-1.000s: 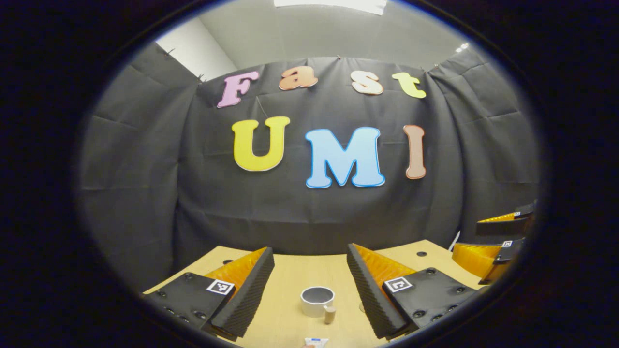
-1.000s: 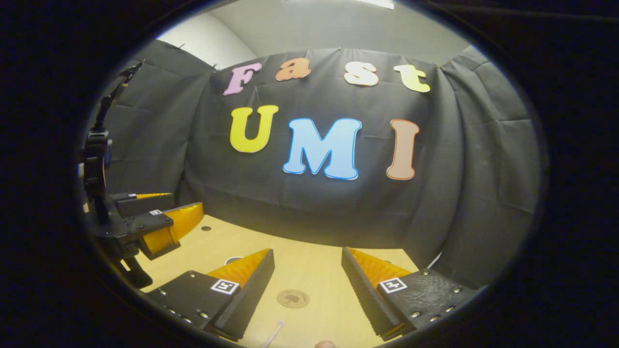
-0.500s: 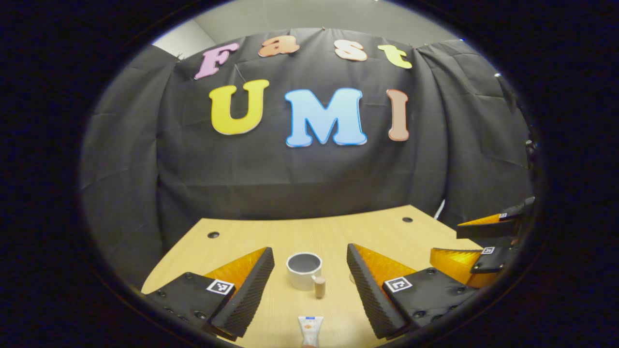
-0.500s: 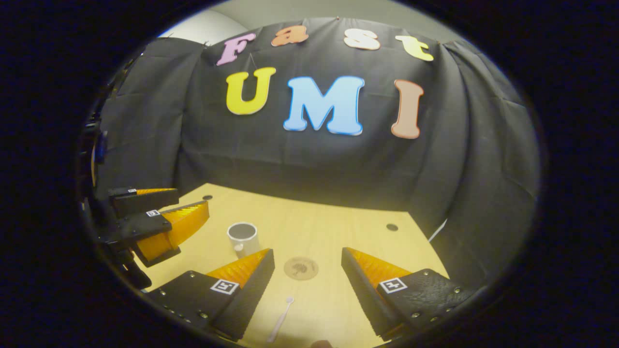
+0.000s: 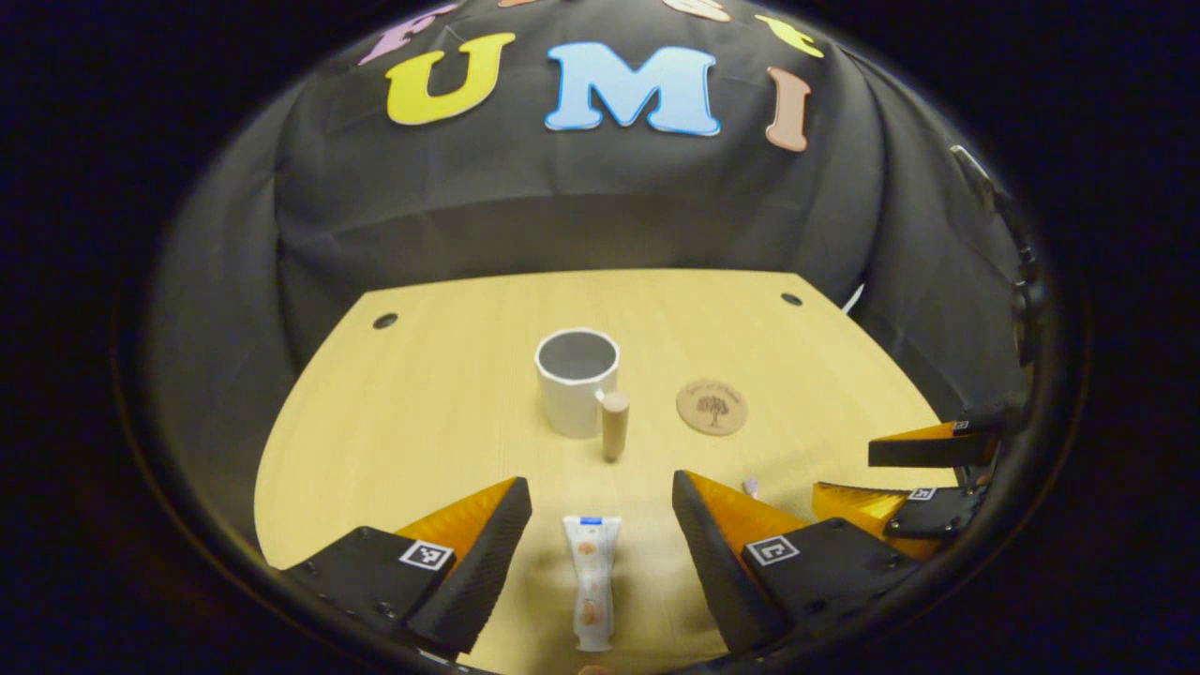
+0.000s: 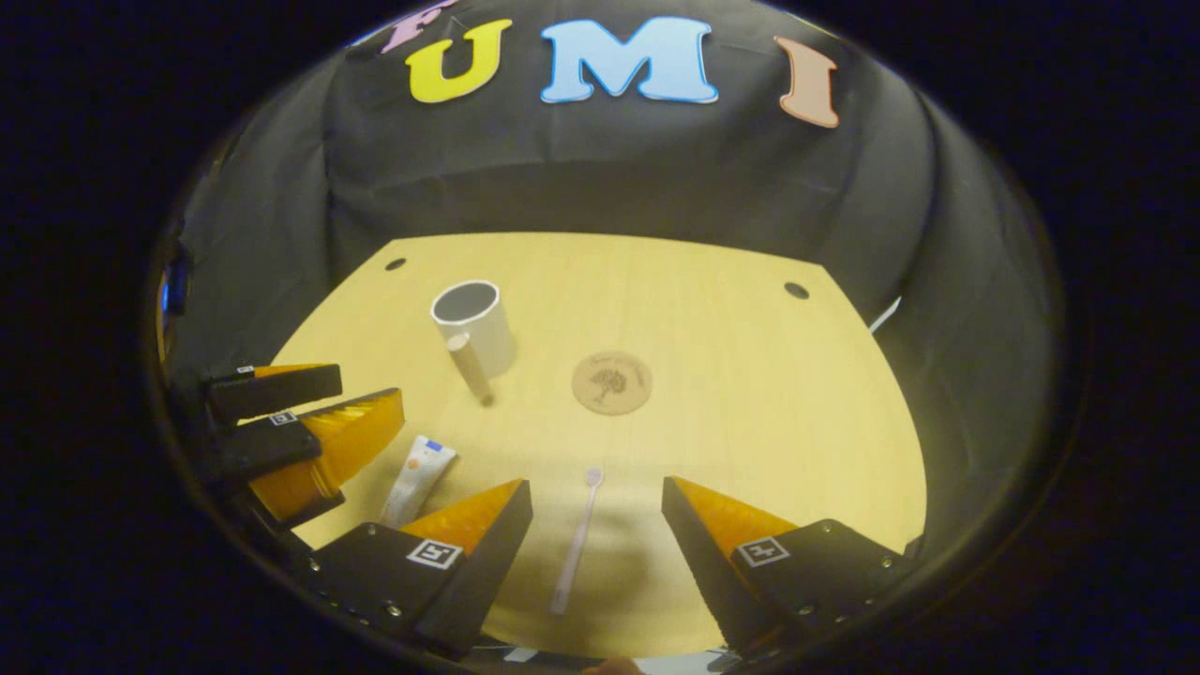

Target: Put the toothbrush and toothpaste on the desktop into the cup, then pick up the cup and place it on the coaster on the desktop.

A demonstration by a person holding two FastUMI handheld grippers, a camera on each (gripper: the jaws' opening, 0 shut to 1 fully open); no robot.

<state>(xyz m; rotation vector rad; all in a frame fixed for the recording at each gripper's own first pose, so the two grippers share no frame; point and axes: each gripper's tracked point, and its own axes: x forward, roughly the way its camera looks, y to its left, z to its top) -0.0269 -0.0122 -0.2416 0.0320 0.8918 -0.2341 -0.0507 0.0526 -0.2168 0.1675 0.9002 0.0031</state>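
A pale wooden desk (image 5: 422, 412) stands before black cloth. Near its middle is a white cup (image 5: 576, 380), upright and empty, with a wooden handle (image 5: 614, 425) on the near side. Beside the cup, apart from it, a round brown coaster (image 5: 712, 407) lies flat with nothing on it.

In the left gripper view, the left gripper (image 5: 600, 497) hovers above the near part of the desk, its fingers spread wide and holding nothing. The toothpaste (image 5: 591, 581), a white tube, lies flat on the desk in the gap between those fingers, its length pointing toward the cup. Neither finger touches it. At the right edge of this view the right gripper (image 5: 877, 473) shows, lower over the desk, also spread apart. A small tip of the toothbrush (image 5: 750, 486) peeps out beside it.

In the right gripper view, the right gripper (image 6: 597, 497) has its fingers wide apart and empty. The toothbrush (image 6: 577, 540), thin and pale, lies flat on the desk between them, head pointing toward the coaster (image 6: 611, 382). The cup (image 6: 472, 326) stands farther off to the left, and the toothpaste (image 6: 417, 479) lies near the left gripper (image 6: 361, 398) at the left edge.
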